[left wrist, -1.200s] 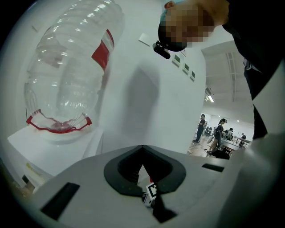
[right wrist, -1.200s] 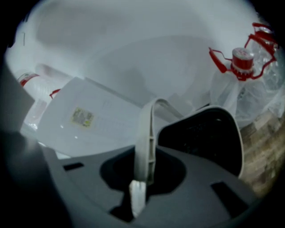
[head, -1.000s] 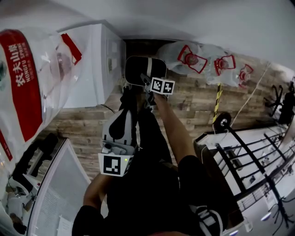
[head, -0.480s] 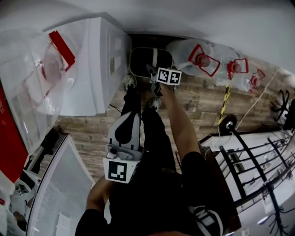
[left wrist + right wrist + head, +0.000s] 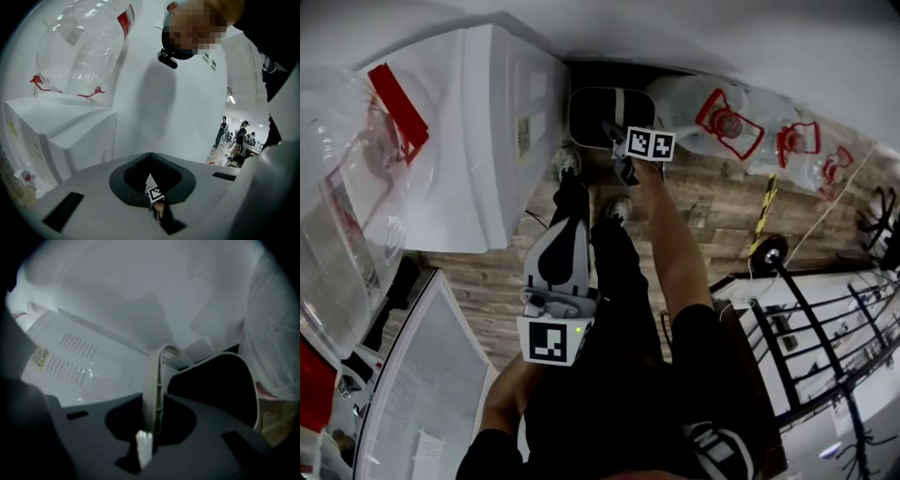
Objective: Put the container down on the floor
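The container (image 5: 609, 117) is a dark bin with a pale rim, low over the wood floor (image 5: 703, 216) by the wall. My right gripper (image 5: 623, 155) reaches down to it at arm's length, shut on its pale hoop handle (image 5: 154, 390). In the right gripper view the handle rises from between the white fingertips (image 5: 143, 446), and the bin's dark mouth (image 5: 220, 385) lies just beyond. Whether the bin touches the floor I cannot tell. My left gripper (image 5: 572, 192) hangs nearer to me, its fingers drawn to a narrow point with nothing in them.
A white cabinet (image 5: 478, 141) stands left of the bin. Large clear water bottles with red handles (image 5: 722, 117) lie to its right, and another (image 5: 356, 187) looms at far left. My shoes (image 5: 567, 161) are beside the bin. A black wire rack (image 5: 806, 319) is at right.
Both grippers have sunk, and the bin has gone down with the right one toward the floor. The right grip on the handle is unchanged.
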